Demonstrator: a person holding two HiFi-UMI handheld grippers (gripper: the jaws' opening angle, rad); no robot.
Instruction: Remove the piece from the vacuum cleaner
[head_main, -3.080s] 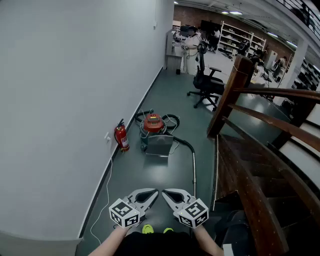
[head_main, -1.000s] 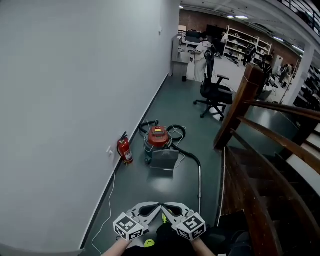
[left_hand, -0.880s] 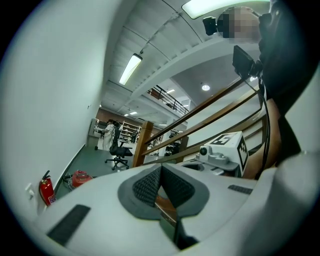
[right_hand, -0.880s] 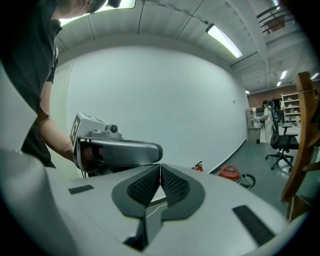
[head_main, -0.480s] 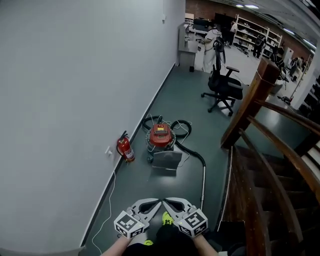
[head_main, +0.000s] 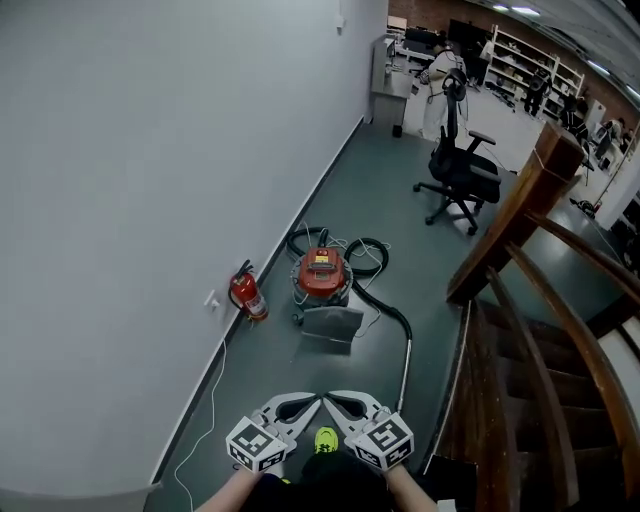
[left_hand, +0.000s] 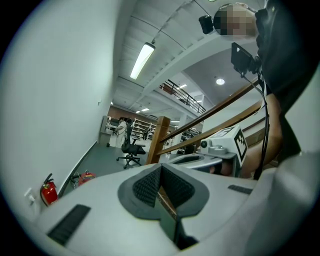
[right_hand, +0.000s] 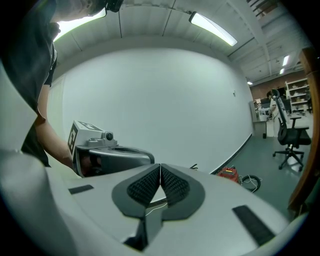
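Your left gripper (head_main: 306, 403) and right gripper (head_main: 340, 402) are light grey with black ribbed pads (left_hand: 147, 187). Each has a white cube (head_main: 253, 446) with black markers.

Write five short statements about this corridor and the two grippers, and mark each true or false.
1. The left gripper and the right gripper are both shut and hold nothing. True.
2. The red vacuum cleaner stands on the floor ahead, and neither gripper touches it. True.
3. The fire extinguisher stands to the right of the vacuum cleaner, against the staircase. False: it stands to its left, by the white wall.
4. The left gripper is clamped on the metal tube. False: the tube lies on the floor.
5. An office chair stands beyond the vacuum cleaner. True.
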